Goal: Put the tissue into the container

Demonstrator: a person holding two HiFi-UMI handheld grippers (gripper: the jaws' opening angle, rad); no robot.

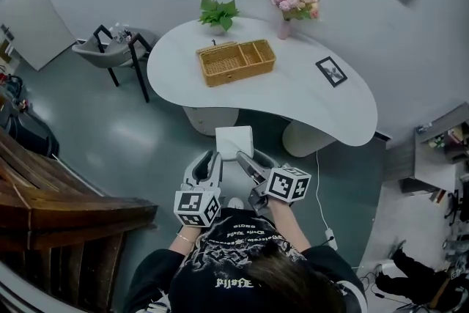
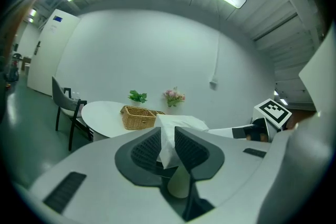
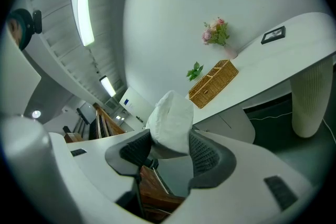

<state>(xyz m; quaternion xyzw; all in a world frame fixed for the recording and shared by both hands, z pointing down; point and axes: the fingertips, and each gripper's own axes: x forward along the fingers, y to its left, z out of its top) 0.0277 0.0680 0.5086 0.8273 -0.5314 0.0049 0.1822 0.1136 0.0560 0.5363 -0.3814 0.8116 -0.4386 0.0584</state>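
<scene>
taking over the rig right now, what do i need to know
Left gripper: shut on one edge of the white soft tissue pack.
Right gripper: shut on the pack's other side.
The woven wicker basket sits on the white curved table, ahead of both grippers, and looks empty.
Done: pack held in the air by both grippers.
Left: carry it to the basket and release it inside.

black t-shirt [image 1: 242,264], white print; thin bracelet [image 1: 185,238]; left gripper [image 2: 167,134], right gripper [image 3: 170,136] grey, dark ribbed fingers [image 2: 147,152], marker cubes [image 1: 196,207].
</scene>
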